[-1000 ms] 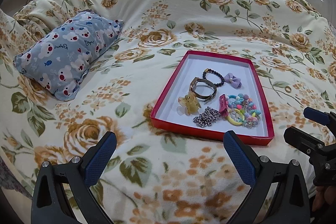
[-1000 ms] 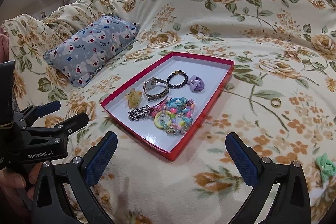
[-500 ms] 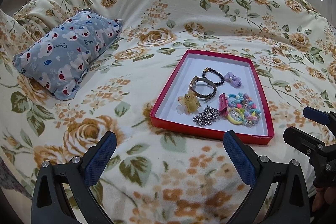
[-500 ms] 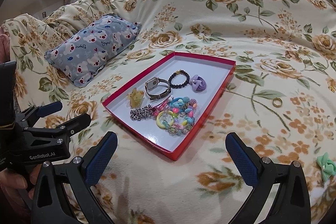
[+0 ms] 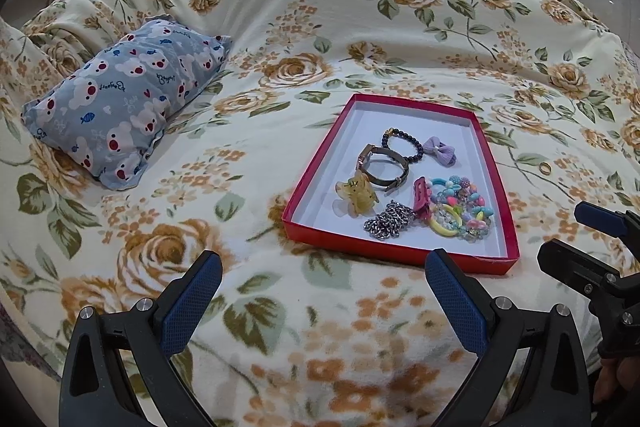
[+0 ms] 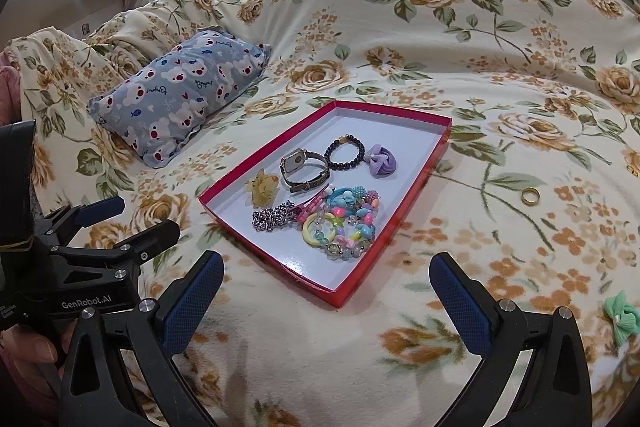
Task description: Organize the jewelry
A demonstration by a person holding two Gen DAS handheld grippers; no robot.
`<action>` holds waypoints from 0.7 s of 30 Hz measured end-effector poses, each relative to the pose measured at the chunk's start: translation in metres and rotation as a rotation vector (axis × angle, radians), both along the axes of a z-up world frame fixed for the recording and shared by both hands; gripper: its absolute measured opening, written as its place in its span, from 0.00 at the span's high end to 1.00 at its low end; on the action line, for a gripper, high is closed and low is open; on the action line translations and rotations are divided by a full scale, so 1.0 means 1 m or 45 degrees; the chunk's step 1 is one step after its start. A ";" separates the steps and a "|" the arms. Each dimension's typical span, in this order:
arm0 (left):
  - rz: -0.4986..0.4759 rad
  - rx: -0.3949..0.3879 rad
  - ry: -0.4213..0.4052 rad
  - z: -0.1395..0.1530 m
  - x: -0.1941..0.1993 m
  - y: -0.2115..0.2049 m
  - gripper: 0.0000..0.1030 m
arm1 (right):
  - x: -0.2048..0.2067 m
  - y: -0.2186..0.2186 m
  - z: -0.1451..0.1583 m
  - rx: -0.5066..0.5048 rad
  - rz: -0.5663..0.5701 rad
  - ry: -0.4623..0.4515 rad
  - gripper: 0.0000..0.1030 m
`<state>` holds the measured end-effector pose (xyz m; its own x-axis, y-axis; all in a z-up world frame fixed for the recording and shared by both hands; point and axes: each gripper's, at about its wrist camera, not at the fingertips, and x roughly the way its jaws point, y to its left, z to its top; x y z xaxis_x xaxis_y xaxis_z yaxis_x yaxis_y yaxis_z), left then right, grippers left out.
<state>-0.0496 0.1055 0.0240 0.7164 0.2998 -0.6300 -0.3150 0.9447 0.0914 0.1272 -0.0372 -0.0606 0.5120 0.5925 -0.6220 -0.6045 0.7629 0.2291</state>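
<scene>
Both tools are hovering low over the floral cream bedspread [image 5: 280, 27], just short of the shallow red cardboard tray with a white floor [image 5: 496, 163]. The left hand-held gripper [image 5: 324, 291] is gaping wide with nothing between its blue pads, and the right hand-held gripper [image 6: 326, 291] is doing the same, spread wide and gripping nothing. Sitting inside the tray are a square-faced watch on a brown strap [image 6: 300, 167], a dark beaded bracelet [image 6: 345, 151], a lilac fabric bow [image 6: 382, 159], a translucent yellow hair claw [image 6: 262, 187], a silver chain heap [image 6: 273, 219], a pink hair clip [image 6: 310, 206] and a pile of pastel beaded bracelets [image 6: 346, 223]. Off the tray's right side, a gold ring [image 6: 530, 195] is lying on the bedspread, and further toward the near right a mint green bow [image 6: 622, 315] is resting too. Left of the tray, a grey bear-print pillow [image 5: 120, 103] is lying apart from it
</scene>
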 end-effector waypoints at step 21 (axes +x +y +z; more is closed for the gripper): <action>-0.002 -0.009 0.000 0.000 0.001 0.001 0.01 | 0.000 0.000 0.000 0.006 -0.004 0.004 0.00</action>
<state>-0.0489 0.1066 0.0236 0.7168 0.2944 -0.6321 -0.3138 0.9457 0.0847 0.1274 -0.0375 -0.0609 0.5121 0.5937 -0.6207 -0.6013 0.7638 0.2345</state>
